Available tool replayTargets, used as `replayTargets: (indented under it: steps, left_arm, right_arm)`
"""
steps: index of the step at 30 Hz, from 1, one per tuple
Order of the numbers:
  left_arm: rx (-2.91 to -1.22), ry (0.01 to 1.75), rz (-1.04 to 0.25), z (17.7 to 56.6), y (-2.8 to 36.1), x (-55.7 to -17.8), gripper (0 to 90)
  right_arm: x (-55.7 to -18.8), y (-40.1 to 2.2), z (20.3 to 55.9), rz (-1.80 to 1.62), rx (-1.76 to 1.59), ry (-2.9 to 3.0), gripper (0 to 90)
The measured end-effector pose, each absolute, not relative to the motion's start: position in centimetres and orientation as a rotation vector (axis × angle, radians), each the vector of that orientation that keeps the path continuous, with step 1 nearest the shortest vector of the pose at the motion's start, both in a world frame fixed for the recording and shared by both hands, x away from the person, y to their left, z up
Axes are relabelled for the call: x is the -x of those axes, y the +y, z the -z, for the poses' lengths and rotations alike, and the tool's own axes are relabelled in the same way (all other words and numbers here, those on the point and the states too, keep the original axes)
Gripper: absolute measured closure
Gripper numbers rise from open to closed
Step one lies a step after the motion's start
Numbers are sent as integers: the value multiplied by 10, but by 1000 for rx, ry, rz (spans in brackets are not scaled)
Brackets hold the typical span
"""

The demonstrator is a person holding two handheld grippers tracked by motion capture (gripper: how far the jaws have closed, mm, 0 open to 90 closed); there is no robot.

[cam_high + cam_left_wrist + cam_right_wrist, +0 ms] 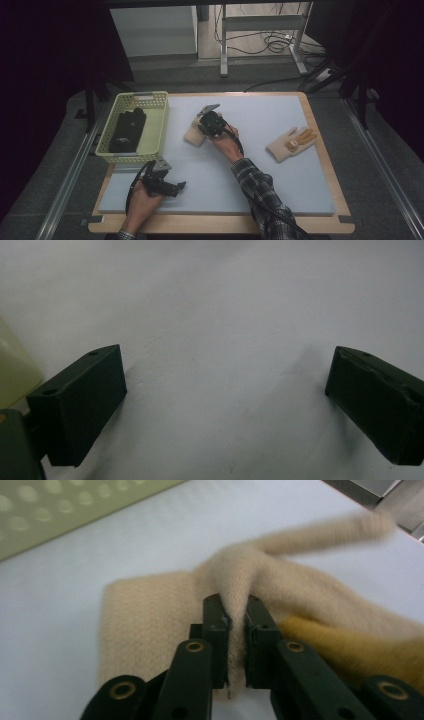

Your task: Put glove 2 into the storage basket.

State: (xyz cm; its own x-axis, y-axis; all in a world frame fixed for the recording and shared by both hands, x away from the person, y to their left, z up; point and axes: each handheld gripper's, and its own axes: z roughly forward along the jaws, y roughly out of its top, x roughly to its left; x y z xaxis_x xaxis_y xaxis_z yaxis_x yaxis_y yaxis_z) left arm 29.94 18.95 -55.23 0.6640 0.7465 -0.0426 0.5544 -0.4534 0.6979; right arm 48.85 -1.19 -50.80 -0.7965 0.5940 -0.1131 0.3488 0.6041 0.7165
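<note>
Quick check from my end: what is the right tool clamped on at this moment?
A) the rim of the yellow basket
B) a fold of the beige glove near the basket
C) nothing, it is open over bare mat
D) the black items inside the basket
B: in the right gripper view the right tool has its jaws nearly together with a ridge of the beige glove pinched between them, while the basket sits apart.

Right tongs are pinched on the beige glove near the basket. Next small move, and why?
Probably lift it straight up a little. The right tongs have a fold of the beige glove pinched between the jaws, but the rest of it lies on the mat. A short lift would test the grip before carrying it toward the basket, where dark gloves already lie. The left tongs are open over bare mat.
</note>
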Motion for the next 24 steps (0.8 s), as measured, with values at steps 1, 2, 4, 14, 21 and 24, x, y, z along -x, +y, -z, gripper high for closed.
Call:
replayTargets:
  steps: [1,2,4,14,21,24]
  left_arm:
    - [-2177,1000,-353,552,189,-299,29]
    - [-2177,1000,-353,552,189,-299,29]
    - [-2181,999,-354,552,190,-299,29]
    - [-2179,998,-354,552,190,-299,29]
    - [-2179,999,-355,552,190,-299,29]
    - [-2180,998,-356,552,190,-299,29]
  right_arm:
    - [-486,-13,505,-1010,-748,2495,838]
    - [-484,-14,502,-1011,-729,2498,839]
    - [-478,-17,497,-1024,-712,2521,841]
    - [-447,-37,468,-1107,-614,2607,841]
    - [-419,-66,456,-1130,-546,2638,838]
    - [-407,-79,455,-1116,-523,2662,837]
